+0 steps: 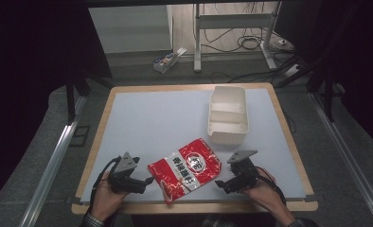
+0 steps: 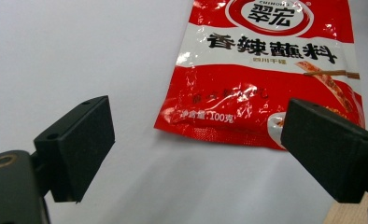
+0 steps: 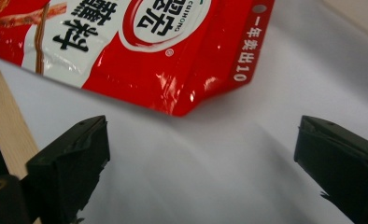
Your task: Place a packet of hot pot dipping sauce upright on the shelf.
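A red and white seasoning packet (image 1: 184, 169) with black lettering lies flat near the front edge of the table, between my two grippers. My left gripper (image 1: 149, 181) sits just left of it, open, with nothing between its jaws. In the left gripper view the packet (image 2: 266, 70) lies just ahead of that gripper (image 2: 198, 126), its lower seam between the jaw tips and untouched. My right gripper (image 1: 220, 183) stands open just right of the packet. The right gripper view has the packet's corner (image 3: 140, 46) a little ahead of that gripper (image 3: 201, 137), apart from both jaws.
A white divided container (image 1: 227, 137), with nothing in it, stands at the back right of the pale mat (image 1: 156, 123). The wooden table edge (image 1: 194, 206) runs just below the packet and both hands. Desk legs, cables and a small box lie on the floor beyond the table.
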Motion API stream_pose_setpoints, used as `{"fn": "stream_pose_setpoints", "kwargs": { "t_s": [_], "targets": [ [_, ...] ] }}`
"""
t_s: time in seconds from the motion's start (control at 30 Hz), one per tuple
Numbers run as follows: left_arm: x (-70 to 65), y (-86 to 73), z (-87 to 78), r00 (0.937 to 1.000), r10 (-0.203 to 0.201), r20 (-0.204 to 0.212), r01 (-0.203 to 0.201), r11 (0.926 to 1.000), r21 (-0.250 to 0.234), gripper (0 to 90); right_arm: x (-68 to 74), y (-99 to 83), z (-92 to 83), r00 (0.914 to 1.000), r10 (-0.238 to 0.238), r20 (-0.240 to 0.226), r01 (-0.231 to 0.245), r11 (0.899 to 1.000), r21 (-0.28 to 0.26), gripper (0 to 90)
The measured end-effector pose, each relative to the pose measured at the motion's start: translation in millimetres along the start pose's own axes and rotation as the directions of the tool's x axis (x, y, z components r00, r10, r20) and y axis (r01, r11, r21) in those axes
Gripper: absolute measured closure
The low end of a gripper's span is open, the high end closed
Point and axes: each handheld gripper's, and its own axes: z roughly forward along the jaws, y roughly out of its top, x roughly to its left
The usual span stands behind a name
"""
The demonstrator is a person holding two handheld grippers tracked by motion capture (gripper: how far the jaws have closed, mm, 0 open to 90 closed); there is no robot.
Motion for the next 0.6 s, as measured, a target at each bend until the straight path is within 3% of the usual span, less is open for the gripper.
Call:
{"fn": "stream_pose_setpoints", "kwargs": {
  "t_s": [0.23,0.33,0.37,0.47,0.6],
  "targets": [
    [-0.3,-1.9,-1.3,1.0,0.003,0.002,-0.003,1.0,0.003,9.7,1.9,11.2,13.1,0.9998,-0.018,0.005,0.018,1.0,0.016,9.9],
    [-0.8,-2.0,-0.4,1.0,0.009,0.003,-0.009,0.9999,0.01,9.6,0.3,16.3,19.4,0.9999,-0.009,-0.007,0.009,1.0,0.024,12.2],
    [-1.2,-2.0,0.5,0.9999,0.015,0.004,-0.015,0.9998,0.015,9.7,0.5,19.6,23.2,0.9992,0.003,-0.039,-0.002,1.0,0.022,13.0],
    [-2.3,-2.0,1.3,0.9996,0.027,0.007,-0.027,0.9994,0.023,9.9,3.8,25.6,27.1,0.9974,-0.006,-0.071,0.007,1.0,0.011,17.6],
    [-3.4,-1.8,1.5,0.9994,0.034,0.005,-0.034,0.9991,0.025,10.0,6.7,30.9,30.4,0.9975,-0.007,-0.07,0.007,1.0,0.005,22.5]
  ]
}}
